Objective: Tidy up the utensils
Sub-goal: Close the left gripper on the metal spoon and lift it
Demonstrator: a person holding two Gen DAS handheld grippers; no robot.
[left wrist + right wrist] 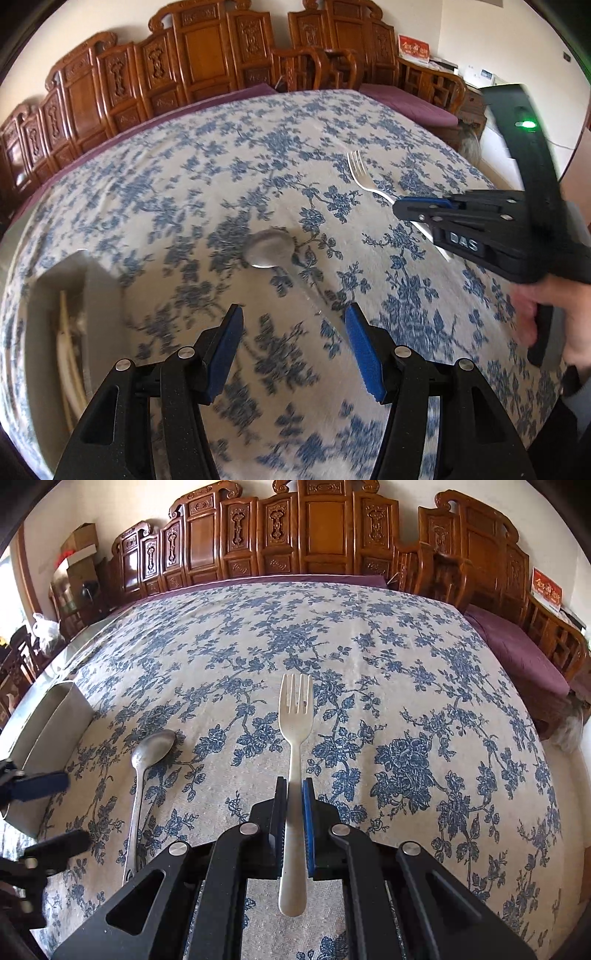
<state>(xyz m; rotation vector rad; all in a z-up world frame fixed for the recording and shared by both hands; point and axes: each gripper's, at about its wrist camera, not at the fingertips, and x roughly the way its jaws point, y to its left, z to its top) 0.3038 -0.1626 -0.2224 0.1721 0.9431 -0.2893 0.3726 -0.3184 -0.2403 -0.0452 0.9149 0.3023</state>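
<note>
Fork (295, 738) — clamped in right tongs (294, 794).

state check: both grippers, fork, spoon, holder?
right gripper: shut on fork handle
fork: clamped, tines pointing away from camera
left gripper: open, nothing between its pads, over spoon handle
spoon: lying flat on the tablecloth, bowl up
metal holder: upright at table's left edge

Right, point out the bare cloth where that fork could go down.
Widest free patch: the tablecloth beyond the fork and right of it, out to the purple cushion. Also free: the strip between fork and spoon. Crowded on the left, where the spoon, metal holder and left gripper sit close.
</note>
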